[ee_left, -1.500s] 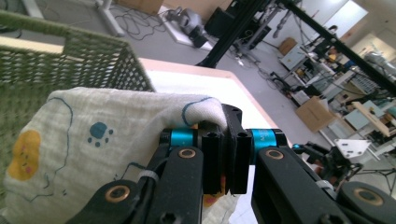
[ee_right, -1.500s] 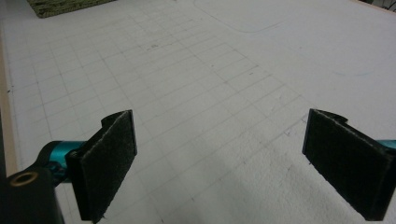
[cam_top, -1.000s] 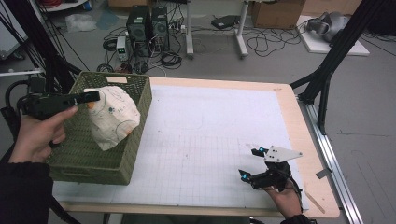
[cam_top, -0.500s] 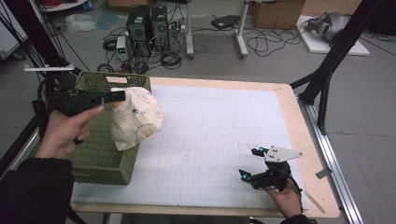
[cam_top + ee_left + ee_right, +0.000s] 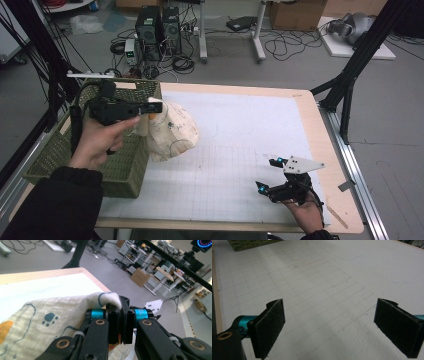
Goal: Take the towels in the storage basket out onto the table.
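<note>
Left gripper (image 5: 156,106) clamped tight on cloth (image 5: 172,132), dangling just right of basket (image 5: 120,170) over mat's left side. Right gripper (image 5: 267,174) wide open, empty, near right, well apart.

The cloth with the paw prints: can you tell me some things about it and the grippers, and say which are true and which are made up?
1. The left gripper is shut on the cloth. True.
2. The cloth lies flat on the white mat. False: it hangs from the gripper, beside the green basket.
3. The right gripper holds a corner of the cloth. False: its jaws are open over bare mat.
4. The cloth has a dark paw print on it. True.
5. The basket is at the right edge of the table. False: it sits at the left.
</note>
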`<move>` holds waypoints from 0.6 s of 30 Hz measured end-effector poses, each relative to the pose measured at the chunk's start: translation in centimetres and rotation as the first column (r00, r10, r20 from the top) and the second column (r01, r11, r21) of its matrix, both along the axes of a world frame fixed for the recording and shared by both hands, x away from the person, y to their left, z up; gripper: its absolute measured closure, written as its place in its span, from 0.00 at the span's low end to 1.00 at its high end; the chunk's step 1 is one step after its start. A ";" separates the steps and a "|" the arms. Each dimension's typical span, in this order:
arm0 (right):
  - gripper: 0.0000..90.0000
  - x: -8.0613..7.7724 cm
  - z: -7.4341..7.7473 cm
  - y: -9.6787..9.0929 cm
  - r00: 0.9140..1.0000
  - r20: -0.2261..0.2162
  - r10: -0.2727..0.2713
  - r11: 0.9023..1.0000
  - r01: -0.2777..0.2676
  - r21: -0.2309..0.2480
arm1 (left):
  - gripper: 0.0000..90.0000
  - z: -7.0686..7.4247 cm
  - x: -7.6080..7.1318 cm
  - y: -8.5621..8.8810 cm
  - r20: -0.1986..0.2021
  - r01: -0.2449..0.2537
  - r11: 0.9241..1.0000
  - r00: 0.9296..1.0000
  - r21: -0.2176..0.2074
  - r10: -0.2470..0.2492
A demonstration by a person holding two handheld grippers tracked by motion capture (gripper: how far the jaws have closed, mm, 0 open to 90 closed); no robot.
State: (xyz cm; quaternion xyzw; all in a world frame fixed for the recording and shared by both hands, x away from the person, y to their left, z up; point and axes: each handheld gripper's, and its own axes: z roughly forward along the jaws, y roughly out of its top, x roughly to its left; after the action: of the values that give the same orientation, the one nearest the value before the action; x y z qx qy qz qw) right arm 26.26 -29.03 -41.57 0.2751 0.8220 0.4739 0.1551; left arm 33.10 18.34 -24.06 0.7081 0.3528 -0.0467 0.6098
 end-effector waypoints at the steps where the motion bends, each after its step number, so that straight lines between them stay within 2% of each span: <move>1: 0.10 0.0 0.0 0.0 1.000 0.001 0.000 1.000 0.000 0.000 | 0.96 -0.2 0.0 -0.5 -0.004 0.003 1.000 1.000 0.004 -0.003; 3: 0.10 0.0 0.0 0.0 1.000 0.003 0.002 1.000 -0.002 0.001 | 0.96 -0.5 0.1 -1.5 -0.003 0.017 0.999 1.000 0.035 -0.017; 6: 0.10 0.0 0.1 0.0 1.000 0.003 0.002 1.000 -0.002 0.002 | 0.96 -1.1 0.2 -3.1 -0.012 0.044 0.998 0.999 0.042 -0.043; 8: 0.10 -0.1 0.1 0.0 1.000 0.003 0.003 1.000 -0.003 0.004 | 0.96 -1.4 0.3 -4.1 -0.014 0.057 0.996 0.998 0.067 -0.056; 18: 0.10 -0.1 0.2 0.0 1.000 0.014 0.007 1.000 -0.007 0.010 | 0.96 -2.7 0.8 -8.6 -0.033 0.135 0.987 0.991 0.082 -0.133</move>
State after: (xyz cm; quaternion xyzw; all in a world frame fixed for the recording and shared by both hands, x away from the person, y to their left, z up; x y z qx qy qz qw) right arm 26.19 -29.06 -41.33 0.2697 0.8195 0.4805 0.1576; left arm 33.89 9.76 -26.79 0.7545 0.3142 -0.0825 0.5702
